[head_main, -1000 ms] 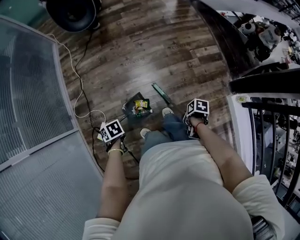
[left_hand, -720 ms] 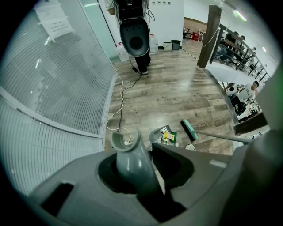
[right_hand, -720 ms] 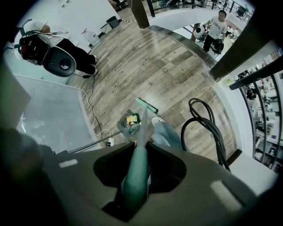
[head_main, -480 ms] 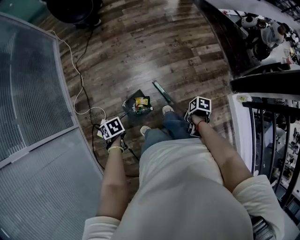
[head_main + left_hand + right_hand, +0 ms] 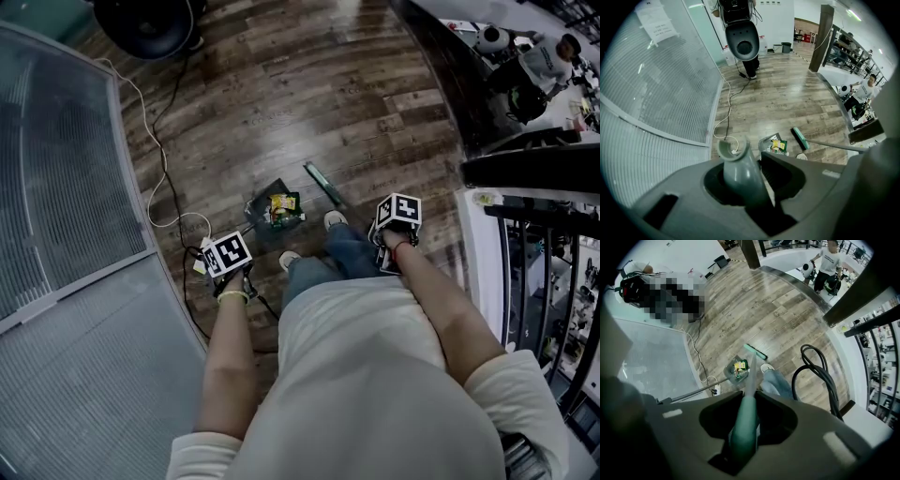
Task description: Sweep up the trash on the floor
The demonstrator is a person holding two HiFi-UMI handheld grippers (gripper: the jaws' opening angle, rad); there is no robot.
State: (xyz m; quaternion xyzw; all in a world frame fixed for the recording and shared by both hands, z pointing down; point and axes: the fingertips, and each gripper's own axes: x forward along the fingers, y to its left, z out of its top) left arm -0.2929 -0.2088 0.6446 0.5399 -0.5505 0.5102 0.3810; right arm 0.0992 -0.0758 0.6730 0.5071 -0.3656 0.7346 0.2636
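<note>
1. A ribbed glass partition (image 5: 66, 187) is seen along the left edge. The black rounded base of a machine (image 5: 145, 23) is noted at its far end, on the wood-plank floor (image 5: 281, 84).
2. The left gripper (image 5: 228, 261) is held just right of the partition. Its jaws are clamped on the grey dustpan handle (image 5: 739, 171), which stands up between them.
3. The dustpan (image 5: 264, 208) is set on the floor just ahead of the person's shoes (image 5: 334, 221). The trash (image 5: 284, 206), yellow and green wrappers, is contained in the pan.
4. The green broom head (image 5: 322, 184) is noted just right of the dustpan, slightly apart from it.
5. The right gripper (image 5: 395, 225) is held beside the jeans leg (image 5: 352, 253). Its jaws are closed on the teal broom handle (image 5: 744, 420), which is seen running down toward the broom head.
6. A black railing (image 5: 553, 309) is recorded at far right.
</note>
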